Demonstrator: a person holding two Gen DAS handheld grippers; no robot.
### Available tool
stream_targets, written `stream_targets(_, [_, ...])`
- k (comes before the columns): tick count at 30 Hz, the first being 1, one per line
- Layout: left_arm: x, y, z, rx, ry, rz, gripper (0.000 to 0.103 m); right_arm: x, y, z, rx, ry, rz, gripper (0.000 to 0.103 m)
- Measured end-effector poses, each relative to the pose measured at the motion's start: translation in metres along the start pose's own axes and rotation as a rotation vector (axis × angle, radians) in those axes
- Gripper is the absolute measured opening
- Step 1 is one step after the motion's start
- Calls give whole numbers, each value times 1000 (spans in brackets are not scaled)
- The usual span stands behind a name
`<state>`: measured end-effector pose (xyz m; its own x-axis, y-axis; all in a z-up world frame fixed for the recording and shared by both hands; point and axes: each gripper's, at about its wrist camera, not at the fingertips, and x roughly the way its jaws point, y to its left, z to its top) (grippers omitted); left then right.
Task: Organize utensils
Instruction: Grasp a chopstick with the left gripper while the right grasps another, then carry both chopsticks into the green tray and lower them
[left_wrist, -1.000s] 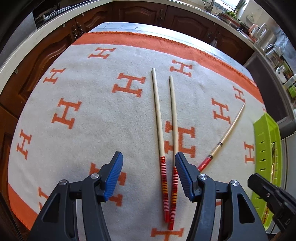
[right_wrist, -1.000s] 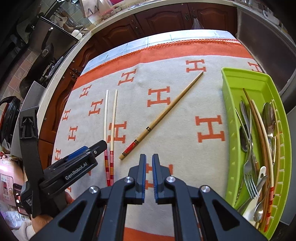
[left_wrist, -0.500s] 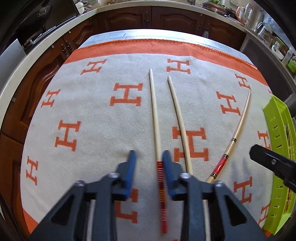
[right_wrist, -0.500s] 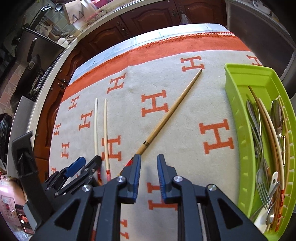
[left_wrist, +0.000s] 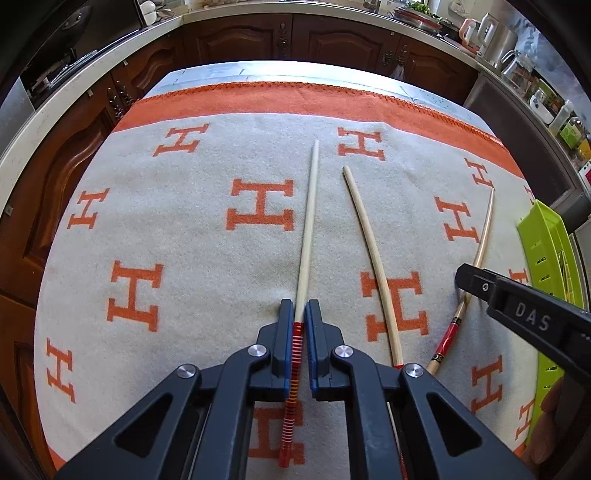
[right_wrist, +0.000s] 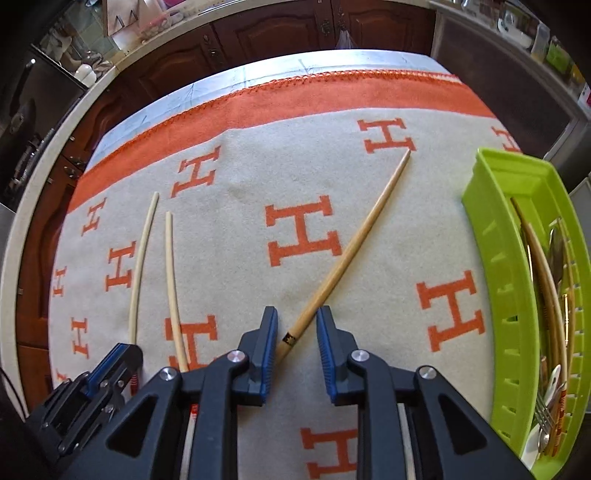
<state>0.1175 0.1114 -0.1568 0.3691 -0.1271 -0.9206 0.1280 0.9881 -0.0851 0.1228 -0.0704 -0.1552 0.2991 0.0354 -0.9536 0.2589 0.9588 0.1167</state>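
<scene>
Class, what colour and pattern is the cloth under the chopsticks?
Cream cloth with orange H motifs and an orange border, clearest in the left wrist view.

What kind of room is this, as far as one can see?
Most likely a home kitchen: dark wooden cabinets under a pale counter, kettles along the counter, and a green tray of cutlery on the table.

Table covering: woven blanket (left_wrist: 192, 236), matt, slightly fuzzy nap, stitched edging along the orange border. Chopsticks: pale wood; the striped chopstick (left_wrist: 306, 236) has a smooth bare shaft and a glossy painted handle. The darker chopstick (right_wrist: 347, 258) is tan wood with a light sheen. Basket (right_wrist: 495, 258): glossy moulded plastic. Cutlery (right_wrist: 554, 387) inside: polished metal. Gripper pads (right_wrist: 267, 354): ribbed blue rubber-like facing; bodies matt black plastic, shiny metal rivets.
</scene>
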Motion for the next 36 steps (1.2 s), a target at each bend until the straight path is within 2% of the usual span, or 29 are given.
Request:
stream_targets(3, [1, 3, 3, -8, 5, -18, 4, 1, 3, 0, -5, -5, -28, 21])
stream_targets(5, [2, 5, 4, -15, 9, -32, 3, 1, -1, 1, 15, -9, -35, 11])
stream_targets(7, [2, 8, 6, -31, 16, -49, 3, 1, -10, 2, 57, -8, -10, 7])
stream_targets(14, [-4, 13, 7, -84, 27, -80, 3, -2, -25, 0, 114, 11, 84, 6])
stream_targets(22, [-34, -5, 4, -93, -17, -111, 3, -23, -37, -12, 103, -6, 134, 6])
stream_targets(29, [-66, -50, 1, -47, -51, -174, 3, -57, -52, -19, 61, -55, 184, 6])
stream_targets(36, [-87, -117, -10, 31, -48, -252, 3, -91, -92, -32, 28, -75, 222, 6])
